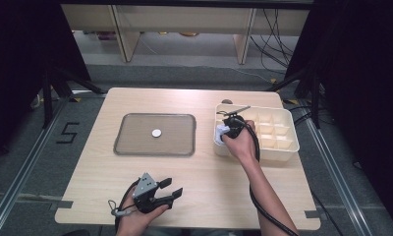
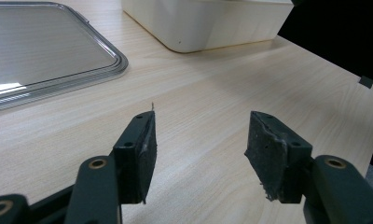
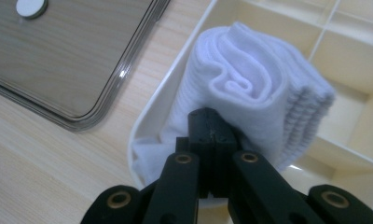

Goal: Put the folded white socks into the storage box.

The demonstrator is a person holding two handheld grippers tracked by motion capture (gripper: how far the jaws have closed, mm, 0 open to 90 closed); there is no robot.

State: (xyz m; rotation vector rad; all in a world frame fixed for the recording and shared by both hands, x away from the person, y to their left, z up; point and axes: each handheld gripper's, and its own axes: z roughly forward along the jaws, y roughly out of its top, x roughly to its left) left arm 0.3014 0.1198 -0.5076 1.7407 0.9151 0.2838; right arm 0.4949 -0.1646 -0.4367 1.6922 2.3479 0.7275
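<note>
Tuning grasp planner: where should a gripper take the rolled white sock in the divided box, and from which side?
Grip the white sock on its near lower edge, from above, on the tray side. The box walls crowd its other sides, and the right gripper sits shut there.

A recording bay in a laboratory or workshop: a pale wood-grain laminate table (image 1: 199, 196) stands on grey carpet between black curtains (image 1: 17, 59), with slim black stand legs (image 1: 49, 96) at either side. Loose black cables (image 1: 275, 34) trail across the floor behind, beneath a light wooden workbench (image 1: 184, 19). A black tape numeral "5" (image 1: 68, 132) marks the floor beside a metal floor rail (image 1: 22, 172)
</note>
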